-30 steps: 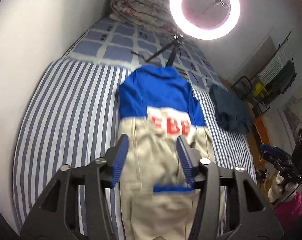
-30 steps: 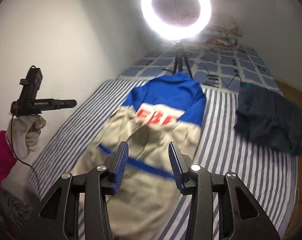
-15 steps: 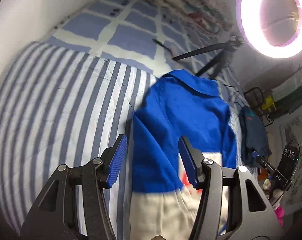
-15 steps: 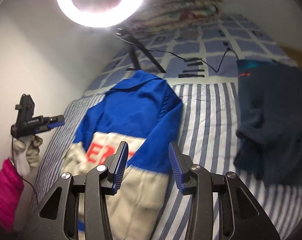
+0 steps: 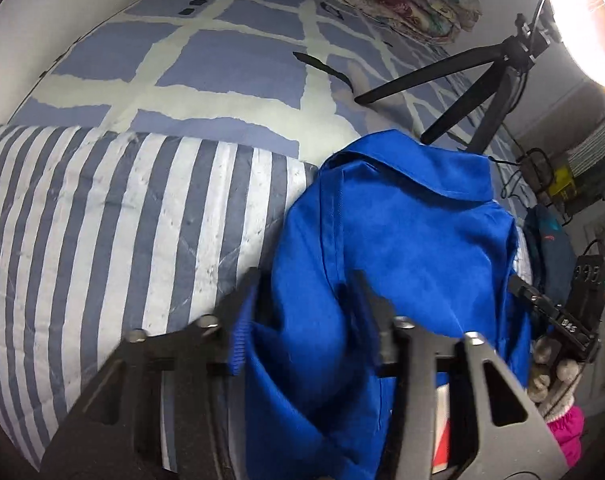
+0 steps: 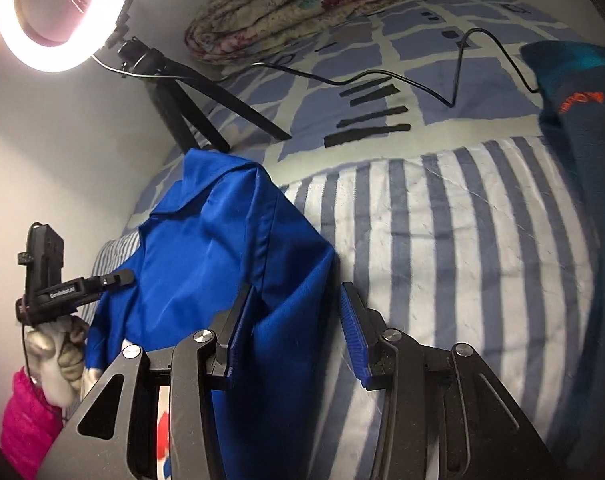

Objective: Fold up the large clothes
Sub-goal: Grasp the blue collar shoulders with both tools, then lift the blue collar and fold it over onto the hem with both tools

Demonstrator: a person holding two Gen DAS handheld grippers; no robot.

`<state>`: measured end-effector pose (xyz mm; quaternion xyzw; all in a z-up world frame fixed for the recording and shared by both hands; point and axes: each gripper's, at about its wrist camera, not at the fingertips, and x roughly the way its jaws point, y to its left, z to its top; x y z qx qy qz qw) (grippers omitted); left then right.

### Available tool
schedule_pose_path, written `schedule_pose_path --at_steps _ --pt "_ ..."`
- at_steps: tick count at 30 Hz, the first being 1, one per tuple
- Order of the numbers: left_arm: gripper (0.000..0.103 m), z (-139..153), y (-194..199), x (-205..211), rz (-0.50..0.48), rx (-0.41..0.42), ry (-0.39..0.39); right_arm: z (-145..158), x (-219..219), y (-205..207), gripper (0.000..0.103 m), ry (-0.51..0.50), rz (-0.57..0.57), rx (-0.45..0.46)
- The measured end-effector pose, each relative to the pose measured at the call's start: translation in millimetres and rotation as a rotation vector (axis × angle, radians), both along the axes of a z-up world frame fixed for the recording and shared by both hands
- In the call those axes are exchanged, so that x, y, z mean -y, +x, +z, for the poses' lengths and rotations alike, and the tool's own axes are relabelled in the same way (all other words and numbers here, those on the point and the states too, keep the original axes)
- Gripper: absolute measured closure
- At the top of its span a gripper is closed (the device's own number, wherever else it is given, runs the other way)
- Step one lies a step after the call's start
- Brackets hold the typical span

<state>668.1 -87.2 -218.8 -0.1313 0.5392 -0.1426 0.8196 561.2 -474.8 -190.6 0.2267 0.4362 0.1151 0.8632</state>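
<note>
Both claws had dropped to the blue cloth jacket's (image 5: 402, 232) shoulders on the striped bed (image 5: 102, 220); left claw (image 5: 302, 320) closing around fabric, right claw (image 6: 294, 328) spread astride its edge. Folding's opening grasp likely needed both to pinch firmly.

Left gripper (image 5: 302, 320) low centre, jaws just closing around blue fabric; right gripper (image 6: 292, 332) low centre, jaws apart.

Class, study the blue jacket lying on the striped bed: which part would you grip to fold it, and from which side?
Probably the shoulders of the blue jacket, one gripper each, coming down from the hem end: it lies flat, collar farthest away, and each shoulder edge forms a raised fold that jaws can straddle.
</note>
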Motion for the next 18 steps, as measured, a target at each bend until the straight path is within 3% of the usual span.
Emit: schedule_pose_path --at_steps 2,3,5,6,12,18 --pt "0.093 -1.3 0.4 6.9 -0.022 0.008 0.011 1.6 -5.4 2.7 0.066 -0.012 0.01 0.003" --pt "0.094 -1.4 -1.2 11.3 -0.033 0.015 0.029 1.3 -8.5 6.2 0.079 -0.032 0.018 0.0" --pt "0.098 2.7 -5.3 18.0 -0.043 0.05 0.069 4.5 -16.3 6.8 0.094 -0.087 0.028 -0.006" --pt "0.099 5.3 -7.0 19.9 -0.046 0.064 0.079 8.0 -19.7 5.6 0.097 -0.11 0.034 0.001" --pt "0.101 29.8 -24.1 22.7 -0.035 0.123 0.08 39.0 -26.4 -9.2 0.1 -0.159 0.029 0.081" --pt "0.101 72.0 -59.5 23.2 -0.059 0.177 0.035 81.6 -36.9 -38.5 0.101 -0.202 0.051 0.137"
